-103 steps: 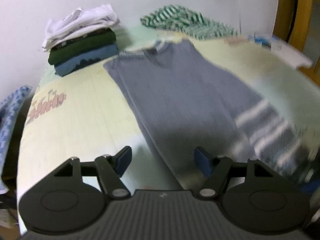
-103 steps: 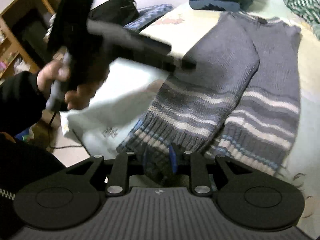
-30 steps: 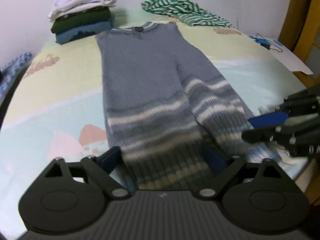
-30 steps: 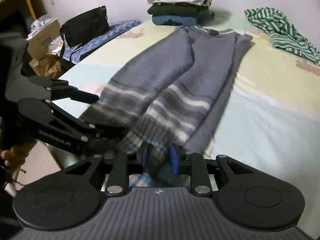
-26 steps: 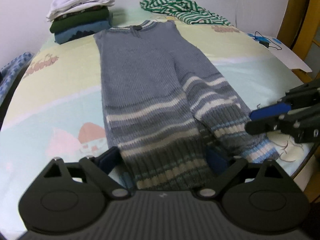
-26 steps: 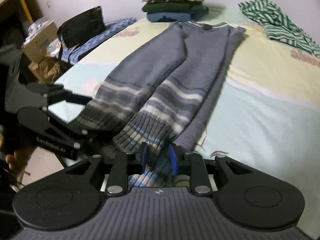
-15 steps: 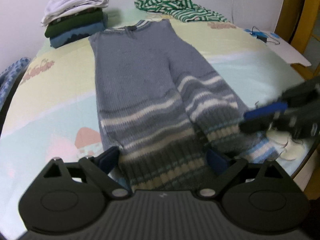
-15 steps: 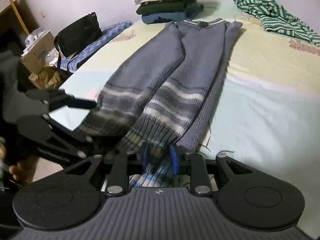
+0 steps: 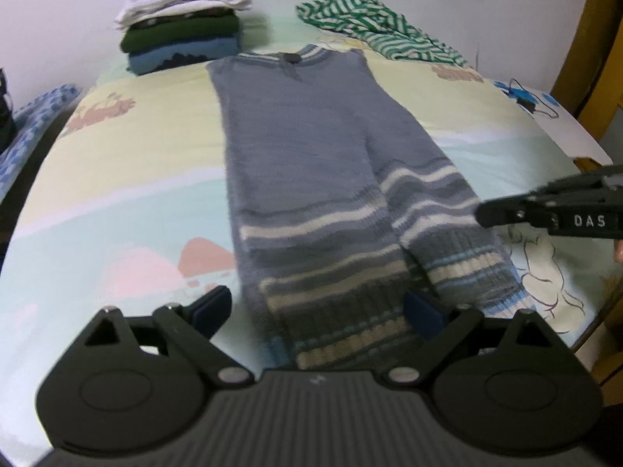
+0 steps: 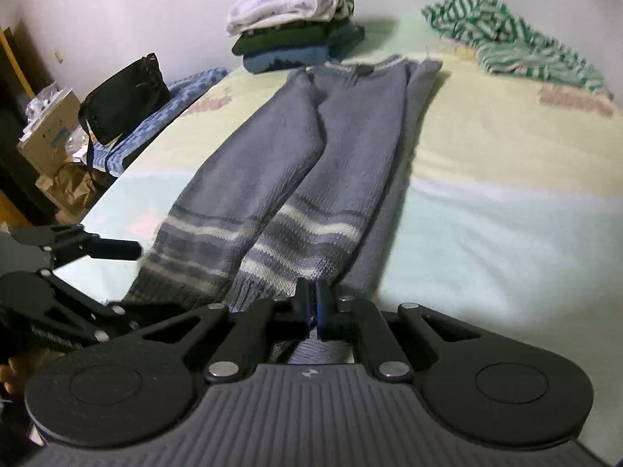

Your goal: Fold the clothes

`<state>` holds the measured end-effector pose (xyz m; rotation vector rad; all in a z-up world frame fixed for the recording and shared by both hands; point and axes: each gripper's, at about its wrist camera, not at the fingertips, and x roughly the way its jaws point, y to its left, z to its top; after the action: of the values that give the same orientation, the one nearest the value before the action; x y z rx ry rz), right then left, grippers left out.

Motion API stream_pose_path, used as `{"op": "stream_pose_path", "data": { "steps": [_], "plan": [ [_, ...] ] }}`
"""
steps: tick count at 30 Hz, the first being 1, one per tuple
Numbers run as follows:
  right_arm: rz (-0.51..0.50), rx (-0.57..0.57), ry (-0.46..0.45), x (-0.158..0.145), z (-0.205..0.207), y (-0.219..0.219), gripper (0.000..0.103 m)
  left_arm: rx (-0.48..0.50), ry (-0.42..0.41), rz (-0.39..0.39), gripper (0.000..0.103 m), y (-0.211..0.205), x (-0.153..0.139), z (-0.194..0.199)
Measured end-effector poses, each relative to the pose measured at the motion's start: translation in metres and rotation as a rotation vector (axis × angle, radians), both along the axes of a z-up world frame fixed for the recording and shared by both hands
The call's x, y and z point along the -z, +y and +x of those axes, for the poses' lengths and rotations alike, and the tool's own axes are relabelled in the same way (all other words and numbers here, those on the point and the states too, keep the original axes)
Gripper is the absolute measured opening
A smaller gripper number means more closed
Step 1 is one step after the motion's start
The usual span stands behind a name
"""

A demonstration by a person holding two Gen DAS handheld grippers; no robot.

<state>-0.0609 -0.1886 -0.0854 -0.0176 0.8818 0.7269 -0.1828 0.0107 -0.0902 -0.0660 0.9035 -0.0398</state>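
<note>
The bed (image 9: 117,179) stretches away ahead of both claws, and the grey sweater (image 9: 307,163) lies along it, sleeves folded lengthwise, hem nearest the claws and collar farthest. A stack of folded clothes (image 10: 296,35) sits beyond the collar. The left claw (image 9: 317,307) hangs released, its jaws spread either side of the striped hem. The right claw (image 10: 312,303) is clenched tight just at the hem's right corner; whether knit is pinched, I cannot tell. For a clean fold, both claws should probably grip matching hem corners before lifting evenly toward the collar.
</note>
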Motion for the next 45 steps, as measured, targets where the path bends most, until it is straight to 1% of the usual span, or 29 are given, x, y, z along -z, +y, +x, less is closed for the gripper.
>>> {"op": "stream_pose_path", "data": {
  "steps": [2, 5, 7, 9, 10, 12, 14, 16, 20, 23, 24, 25, 29, 30, 33, 34, 36, 39, 43, 45],
  "plan": [
    [-0.019, -0.003, 0.019, 0.004, 0.003, -0.003, 0.004, -0.019, 0.003, -0.004, 0.096, 0.007, 0.000, -0.002],
    [-0.029, -0.005, 0.028, 0.008, 0.005, -0.002, 0.006, -0.043, 0.010, 0.003, 0.096, 0.016, 0.000, -0.004],
    [-0.028, 0.003, 0.007, 0.003, 0.003, -0.003, 0.019, -0.059, 0.013, 0.004, 0.096, 0.023, -0.001, -0.005],
    [0.003, -0.009, -0.049, -0.009, -0.003, -0.005, 0.023, -0.078, 0.012, 0.000, 0.096, 0.030, -0.001, -0.006],
    [0.019, -0.029, -0.068, -0.014, -0.005, -0.005, 0.023, -0.087, 0.012, -0.004, 0.096, 0.033, -0.001, -0.007],
    [0.040, -0.095, -0.072, -0.018, -0.011, 0.003, 0.023, -0.103, 0.017, -0.010, 0.096, 0.038, 0.000, -0.006],
    [0.041, -0.154, -0.054, -0.013, -0.017, 0.015, 0.023, -0.113, 0.027, -0.005, 0.096, 0.041, 0.002, -0.005],
    [0.015, -0.190, -0.031, -0.004, -0.021, 0.022, 0.022, -0.111, 0.033, 0.005, 0.096, 0.042, 0.003, -0.005],
    [-0.016, -0.183, 0.002, 0.008, -0.021, 0.010, 0.021, -0.104, 0.052, -0.015, 0.096, 0.043, 0.005, -0.010],
    [-0.007, -0.149, 0.031, -0.001, -0.019, -0.006, 0.025, -0.096, 0.062, -0.058, 0.096, 0.041, 0.007, -0.012],
    [-0.008, -0.131, 0.038, -0.002, -0.020, -0.010, 0.032, -0.095, 0.065, -0.072, 0.095, 0.040, 0.008, -0.012],
    [-0.012, -0.111, 0.050, -0.003, -0.020, -0.015, 0.036, -0.095, 0.068, -0.084, 0.094, 0.040, 0.009, -0.012],
    [0.036, -0.055, 0.163, -0.001, -0.018, -0.029, 0.038, -0.099, 0.088, -0.147, 0.087, 0.038, 0.013, -0.008],
    [0.038, -0.043, 0.173, 0.001, -0.018, -0.029, 0.039, -0.100, 0.095, -0.167, 0.085, 0.037, 0.013, -0.007],
    [0.045, -0.010, 0.202, 0.005, -0.017, -0.029, 0.040, -0.099, 0.103, -0.188, 0.083, 0.034, 0.012, -0.008],
    [0.056, 0.000, 0.218, 0.006, -0.016, -0.030, 0.040, -0.100, 0.107, -0.199, 0.083, 0.034, 0.011, -0.008],
    [0.064, 0.013, 0.242, 0.008, -0.014, -0.031, 0.041, -0.101, 0.114, -0.244, 0.083, 0.035, 0.011, -0.010],
    [0.067, 0.026, 0.271, 0.011, -0.010, -0.033, 0.046, -0.108, 0.113, -0.288, 0.084, 0.033, 0.011, -0.012],
    [0.102, 0.032, 0.303, 0.014, -0.005, -0.034, 0.047, -0.100, 0.111, -0.274, 0.089, 0.024, 0.011, -0.012],
    [0.105, 0.021, 0.308, 0.014, -0.004, -0.030, 0.047, -0.091, 0.113, -0.305, 0.089, 0.023, 0.011, -0.013]
  ]
}}
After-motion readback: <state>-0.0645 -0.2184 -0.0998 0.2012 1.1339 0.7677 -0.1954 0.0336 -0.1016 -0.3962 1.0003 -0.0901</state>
